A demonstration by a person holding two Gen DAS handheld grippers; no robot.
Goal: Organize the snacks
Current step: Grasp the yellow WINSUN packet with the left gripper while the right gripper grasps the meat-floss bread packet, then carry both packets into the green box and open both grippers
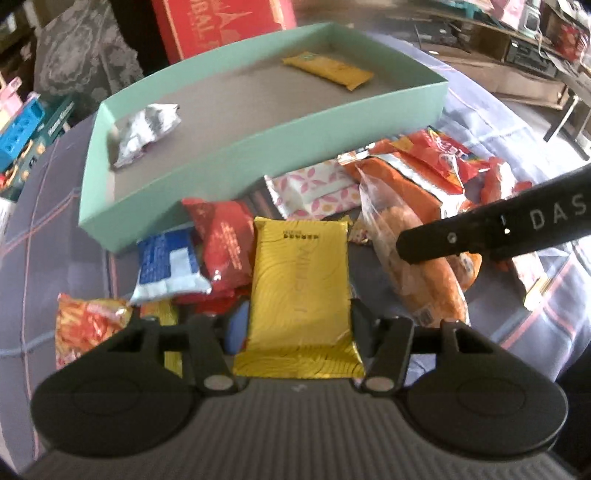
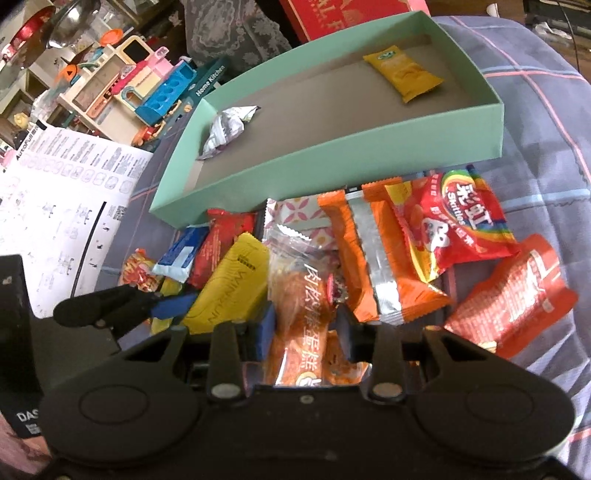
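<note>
Pack stack under the yellow pack [image 1: 300, 295] mostly buried, only slivers showing at 9 o'clock. Red box [image 1: 221, 26] cut off at 12 o'clock. Silver wrapper [image 1: 146, 131] print unreadable. Instruction sheet [image 2: 62, 206] text too small.

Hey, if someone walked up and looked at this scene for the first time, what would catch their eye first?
Probably the long mint-green box at the back, nearly bare, with only a crumpled silver wrapper at one end and a yellow packet at the other. In front of it sprawls a bright heap of snacks, the red Skittles bag loudest. Nearest, the left gripper clamps a yellow pack and the right gripper a clear-wrapped orange cake.
</note>
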